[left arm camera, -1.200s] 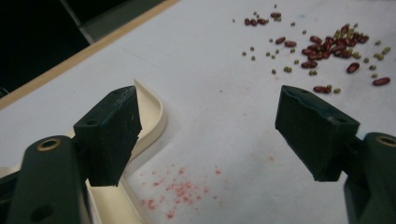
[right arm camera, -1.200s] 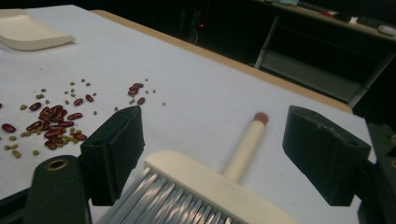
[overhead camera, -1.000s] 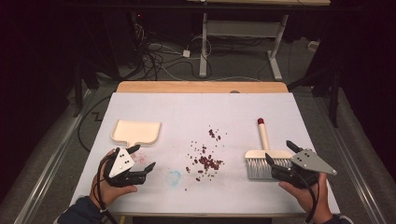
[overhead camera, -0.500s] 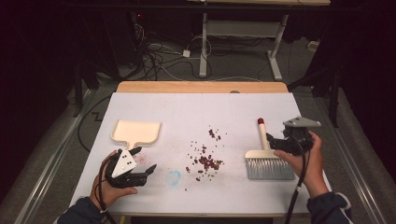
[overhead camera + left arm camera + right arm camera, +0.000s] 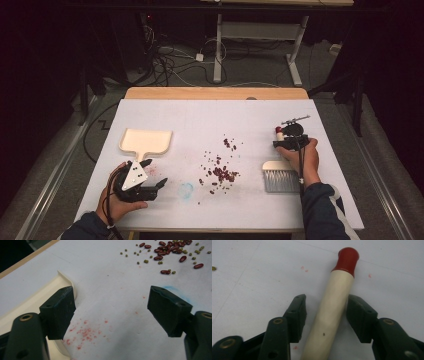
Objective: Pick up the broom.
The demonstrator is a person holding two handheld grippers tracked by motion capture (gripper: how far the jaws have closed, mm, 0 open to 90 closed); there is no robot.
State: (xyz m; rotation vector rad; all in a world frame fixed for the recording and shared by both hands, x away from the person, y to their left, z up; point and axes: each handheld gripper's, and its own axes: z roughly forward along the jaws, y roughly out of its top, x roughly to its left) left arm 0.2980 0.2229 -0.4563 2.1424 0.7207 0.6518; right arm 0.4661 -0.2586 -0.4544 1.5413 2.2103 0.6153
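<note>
A hand brush lies at the right of the white table, grey bristle head (image 5: 278,180) near me and red-tipped cream handle (image 5: 334,297) pointing away. My right gripper (image 5: 290,144) straddles that handle. Its jaws have just been closing, and in the right gripper view (image 5: 327,302) a gap still shows on the left side of the handle. A cream dustpan (image 5: 147,140) lies at the left, and its rim (image 5: 32,302) is beside my left gripper (image 5: 111,312). That left gripper (image 5: 156,173) rests open on the table, empty. Red and green beans (image 5: 220,172) are scattered mid-table (image 5: 170,250).
A blue smear (image 5: 186,190) and pink specks mark the white sheet near the left gripper. A wooden strip (image 5: 215,93) runs along the table's far edge. Desk legs and cables (image 5: 200,55) lie on the floor beyond.
My right hand has moved from beside the brush head to farther up the table, over the handle, and its jaws have narrowed around it. The left hand has stayed put.
</note>
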